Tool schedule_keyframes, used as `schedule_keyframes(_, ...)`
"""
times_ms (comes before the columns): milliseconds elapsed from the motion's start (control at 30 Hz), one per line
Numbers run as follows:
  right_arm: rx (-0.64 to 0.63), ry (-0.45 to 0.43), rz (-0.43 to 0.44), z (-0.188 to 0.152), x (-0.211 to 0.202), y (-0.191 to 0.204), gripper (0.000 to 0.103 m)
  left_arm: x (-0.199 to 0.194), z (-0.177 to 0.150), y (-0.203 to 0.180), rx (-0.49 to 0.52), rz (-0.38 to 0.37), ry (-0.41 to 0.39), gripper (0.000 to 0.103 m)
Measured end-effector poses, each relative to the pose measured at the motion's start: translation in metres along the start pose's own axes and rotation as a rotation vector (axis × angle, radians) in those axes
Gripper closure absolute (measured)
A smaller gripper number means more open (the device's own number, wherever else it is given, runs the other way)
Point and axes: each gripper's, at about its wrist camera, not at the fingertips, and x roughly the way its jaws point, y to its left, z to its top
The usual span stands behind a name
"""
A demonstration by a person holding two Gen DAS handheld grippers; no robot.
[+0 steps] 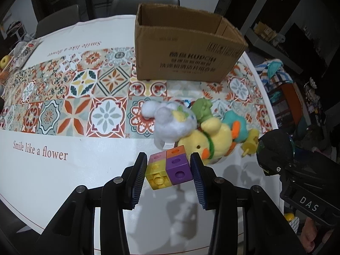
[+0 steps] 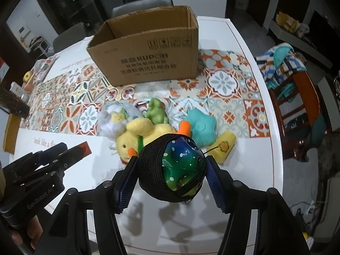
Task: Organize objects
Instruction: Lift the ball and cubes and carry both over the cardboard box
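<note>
My left gripper (image 1: 169,171) is shut on a cube of pink, orange, yellow and purple blocks (image 1: 169,169), held above the white table. My right gripper (image 2: 171,173) is shut on a green-blue bumpy ball in black netting (image 2: 173,170); it also shows in the left wrist view (image 1: 274,150). An open cardboard box (image 1: 184,48) stands at the back; it also shows in the right wrist view (image 2: 148,48). A pile of toys lies in front of it: a white plush (image 1: 172,121), a yellow duck plush (image 2: 146,136), a green figure (image 2: 156,111), a teal star (image 2: 201,128) and a yellow piece (image 2: 225,148).
The round white table (image 1: 63,176) has a patterned tile runner (image 1: 63,97). An apple (image 1: 5,60) and packets sit at the far left. Chairs (image 1: 144,2) stand behind the table. A wooden chair with cloths (image 2: 293,89) is at the right, beyond the table edge.
</note>
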Motion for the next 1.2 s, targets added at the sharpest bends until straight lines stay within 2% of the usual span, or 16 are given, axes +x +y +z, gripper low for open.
schedule_keyframes(300, -0.043, -0.035, 0.033, 0.015, -0.018, 0.003, 0.041, -0.024, 0.01, -0.006, 0.012, -0.015, -0.039, 0.061)
schedule_keyframes(633, -0.07, -0.082, 0.073, 0.04, -0.031, 0.013, 0.041, -0.043, 0.036, -0.005, 0.053, -0.032, -0.094, 0.061)
schedule_keyframes(1200, -0.107, -0.126, 0.112, 0.092, -0.031, 0.013, 0.041, -0.04, 0.091, -0.011, 0.13, -0.09, -0.116, 0.061)
